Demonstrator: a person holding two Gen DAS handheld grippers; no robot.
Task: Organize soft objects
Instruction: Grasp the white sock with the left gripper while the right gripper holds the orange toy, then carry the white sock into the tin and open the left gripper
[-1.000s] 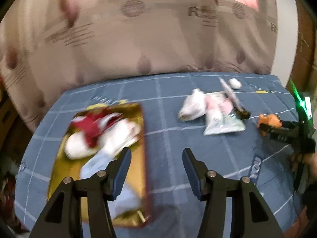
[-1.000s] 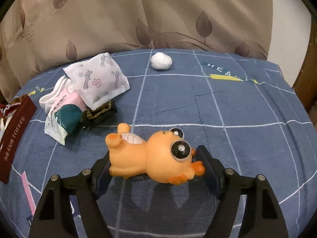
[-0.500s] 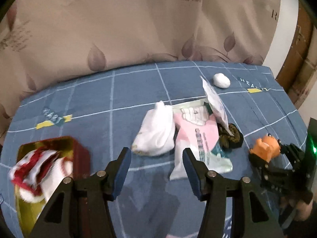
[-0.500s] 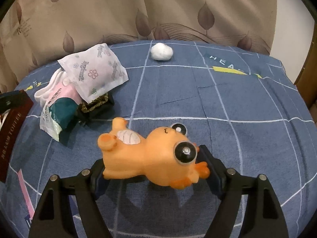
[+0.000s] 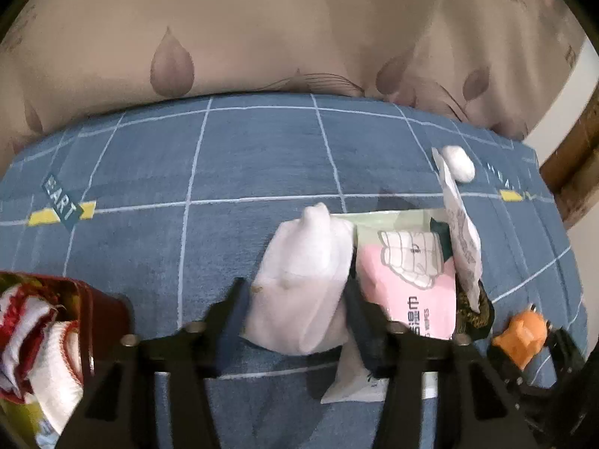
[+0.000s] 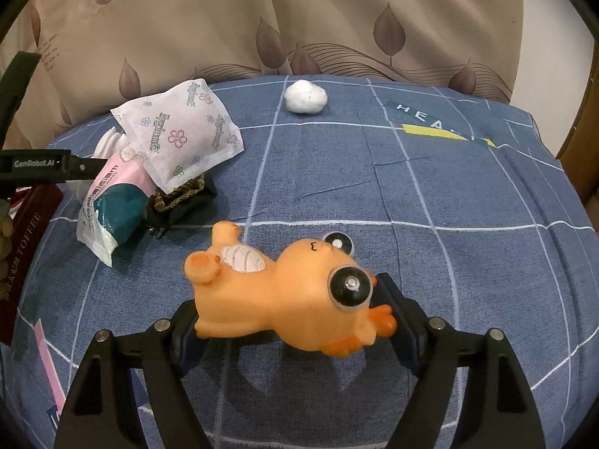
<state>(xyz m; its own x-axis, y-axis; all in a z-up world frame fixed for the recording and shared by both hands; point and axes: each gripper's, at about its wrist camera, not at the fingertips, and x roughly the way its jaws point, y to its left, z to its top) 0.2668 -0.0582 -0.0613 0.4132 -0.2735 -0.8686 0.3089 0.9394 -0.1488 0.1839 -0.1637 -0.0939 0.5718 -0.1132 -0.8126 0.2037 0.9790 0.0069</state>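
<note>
Left gripper [image 5: 295,299], jaws just closing, pinches the white sock [image 5: 303,280] for transfer to the toffee tin [image 5: 93,310]. Right gripper [image 6: 288,310] clamps the orange squeeze toy [image 6: 284,295], awaiting placement.

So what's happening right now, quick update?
Left gripper closing around white sock. Right gripper holds orange squishy toy. Wipes pack crowds the sock.

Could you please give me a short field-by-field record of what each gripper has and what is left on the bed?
left gripper: jaws just closing around the white sock
right gripper: shut on the orange toy
box: red, at left, socks inside
wipes pack: beside the sock
sachet: leaning on the pack
cotton ball: alone, far side
surface: blue checked bedspread
</note>
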